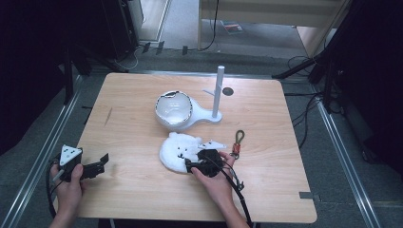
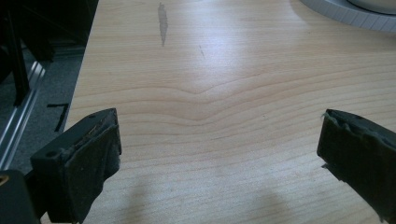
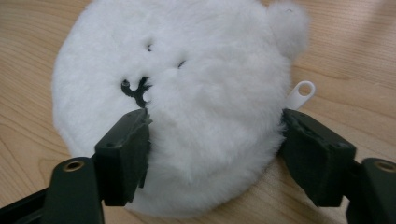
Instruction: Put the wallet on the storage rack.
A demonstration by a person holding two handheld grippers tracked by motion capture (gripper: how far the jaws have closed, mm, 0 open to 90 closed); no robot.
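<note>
- Straddling the near edge of the white plush toy (image 3: 177, 93), the right gripper (image 3: 215, 140) has its jaws spread wide, one black pad lying over the fur at the left near the embroidered mouth, the other just beside the toy's right rim; nothing is clamped.
- The plush toy lies flat on the wooden table (image 1: 142, 190), face up, directly ahead of the right gripper along its jaw line; it is nearly round, so no clear long axis, with one small ear (image 3: 287, 23) at the far right.
- A white plastic tab with a hole (image 3: 301, 93) pokes out from under the toy's right edge, just above the right-hand pad.
- In the high view the right gripper (image 1: 196, 166) sits at the toy's near right edge, held by the right hand (image 1: 214, 176); this is plainly the nearer hand.
- The left gripper (image 1: 100, 163), jaws likewise parted and empty over bare wood, rests near the table's left edge, well apart from the toy.
- Judgement: a closing pinch would gather the fur between the pads, provided they press in a little further.
- Just right of the toy lies a small keyring strap (image 1: 237, 142).
- Farther back stand a white bowl (image 1: 173, 108) on a white stand with an upright post (image 1: 218, 92).
</note>
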